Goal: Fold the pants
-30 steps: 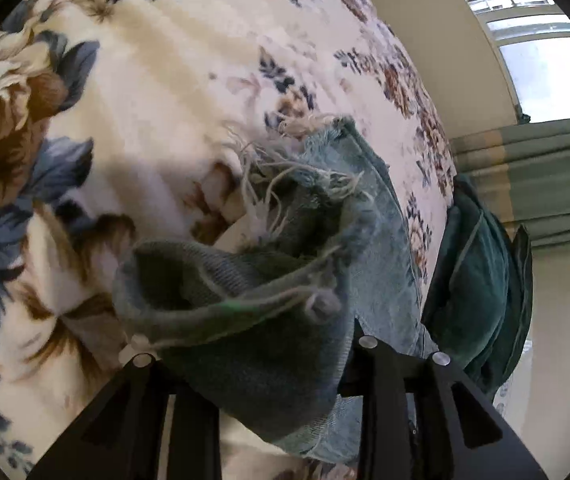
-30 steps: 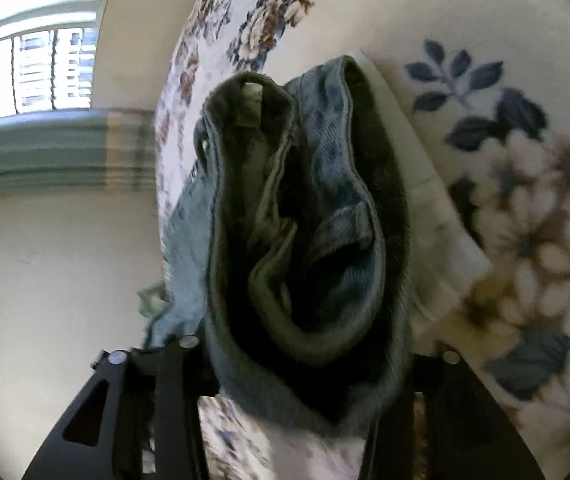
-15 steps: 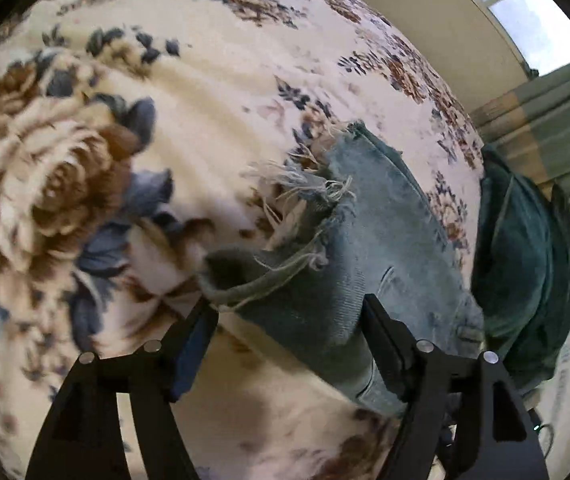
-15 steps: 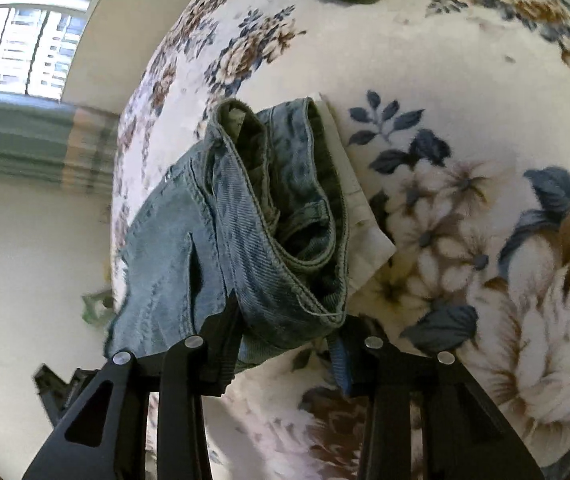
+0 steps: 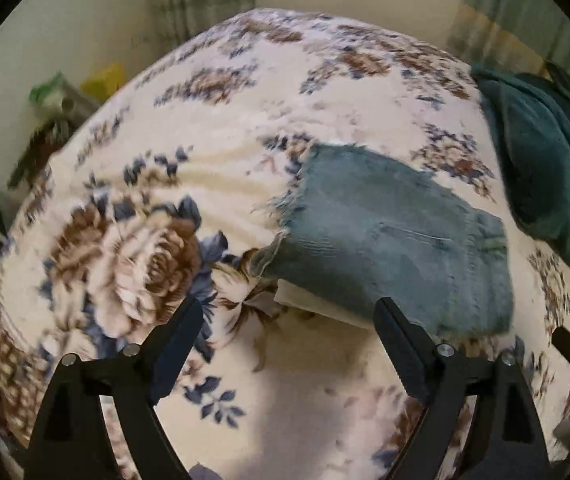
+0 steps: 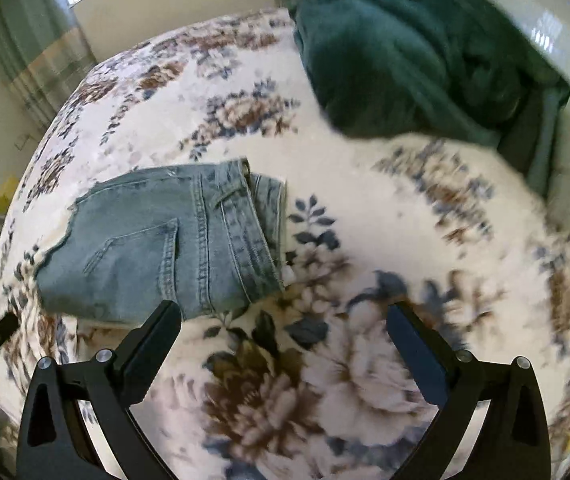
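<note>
Both tools off the cloth from what I see: left tool [image 5: 285,326] spread wide, empty; right tool [image 6: 283,330] likewise, nothing between its fingers. Pants [image 6: 165,240] lie folded into 1 compact denim bundle on the floral bed cover [image 6: 365,208], frayed hems on 1 side, waistband on the other, a pale edge showing under the near side. Dark green blanket [image 6: 405,52] sits well apart, further up the bed. I judge the fold done; at most a final squaring-up left.
</note>
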